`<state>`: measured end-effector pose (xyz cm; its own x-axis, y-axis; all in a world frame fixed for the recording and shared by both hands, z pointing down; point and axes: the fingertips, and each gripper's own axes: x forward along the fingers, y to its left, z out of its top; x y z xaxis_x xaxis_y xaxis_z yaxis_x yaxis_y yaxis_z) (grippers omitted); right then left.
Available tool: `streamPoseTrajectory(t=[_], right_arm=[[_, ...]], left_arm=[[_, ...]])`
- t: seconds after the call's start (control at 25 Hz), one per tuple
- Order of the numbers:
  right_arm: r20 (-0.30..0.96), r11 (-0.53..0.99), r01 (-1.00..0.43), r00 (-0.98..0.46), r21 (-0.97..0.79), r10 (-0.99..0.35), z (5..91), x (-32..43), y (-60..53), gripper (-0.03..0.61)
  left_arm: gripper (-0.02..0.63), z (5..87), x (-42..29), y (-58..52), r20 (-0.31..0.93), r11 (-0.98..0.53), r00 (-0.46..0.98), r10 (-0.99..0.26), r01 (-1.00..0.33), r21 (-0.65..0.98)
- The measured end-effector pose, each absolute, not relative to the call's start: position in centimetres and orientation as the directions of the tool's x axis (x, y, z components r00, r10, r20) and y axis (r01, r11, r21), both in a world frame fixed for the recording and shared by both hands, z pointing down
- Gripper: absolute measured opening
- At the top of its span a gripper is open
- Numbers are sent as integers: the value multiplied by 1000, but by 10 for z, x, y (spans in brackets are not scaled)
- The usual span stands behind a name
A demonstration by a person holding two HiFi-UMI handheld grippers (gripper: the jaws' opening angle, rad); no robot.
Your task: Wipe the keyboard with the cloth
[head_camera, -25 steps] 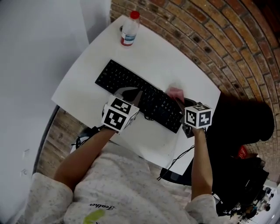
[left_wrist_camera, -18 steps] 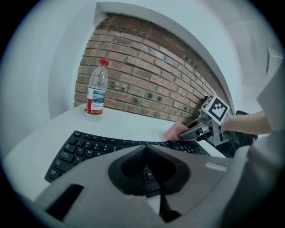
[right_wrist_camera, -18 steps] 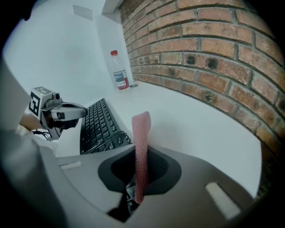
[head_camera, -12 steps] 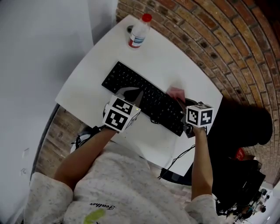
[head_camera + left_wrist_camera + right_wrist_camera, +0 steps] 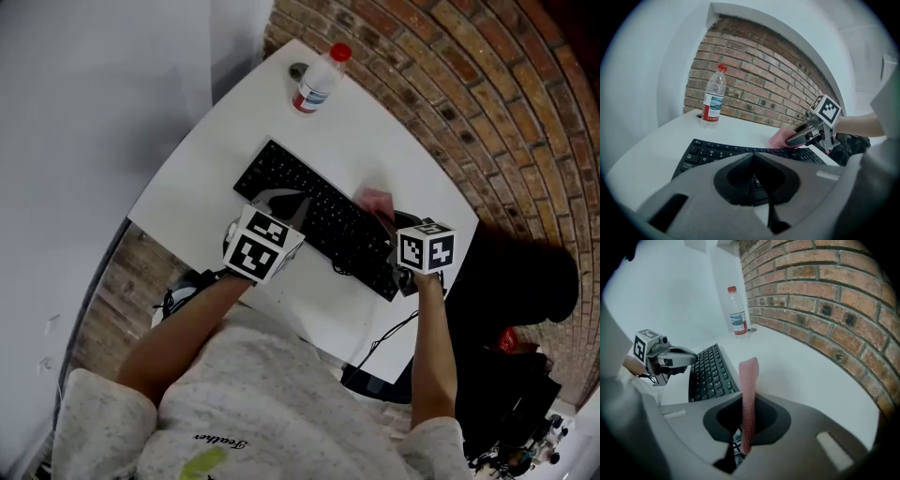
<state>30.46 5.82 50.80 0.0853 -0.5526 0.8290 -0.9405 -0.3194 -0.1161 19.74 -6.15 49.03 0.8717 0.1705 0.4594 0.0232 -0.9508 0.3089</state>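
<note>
- My right hand-held gripper (image 5: 746, 401) is clamped on the pink cloth (image 5: 749, 373) at the right end of the keyboard (image 5: 323, 216).
- My left hand-held gripper (image 5: 753, 159) has its jaws together, empty, over the keyboard's near edge.
- The keyboard lies on the tabletop (image 5: 211, 164).

Bottle (image 5: 319, 82): clear plastic, red cap, printed label; stood upright near the table's far corner.
Small dark round thing (image 5: 298, 70): lay just beside the bottle; too small to identify.
Table (image 5: 206, 169): white, set against the brick wall.
Brick wall (image 5: 487, 84): reddish-brown, pale mortar.
Cable (image 5: 384, 339): black, hung below the table's near edge.
White wall (image 5: 84, 94): plain, left of the table.
</note>
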Motion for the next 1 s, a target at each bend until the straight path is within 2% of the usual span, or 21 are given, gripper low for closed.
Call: streamPoseTrajectory(t=[1.0], right_arm=[[820, -182, -976, 9, -116, -573, 505, 264, -54, 23]], left_arm=[[-8, 497, 166, -140, 475, -947, 872, 122, -41, 320]])
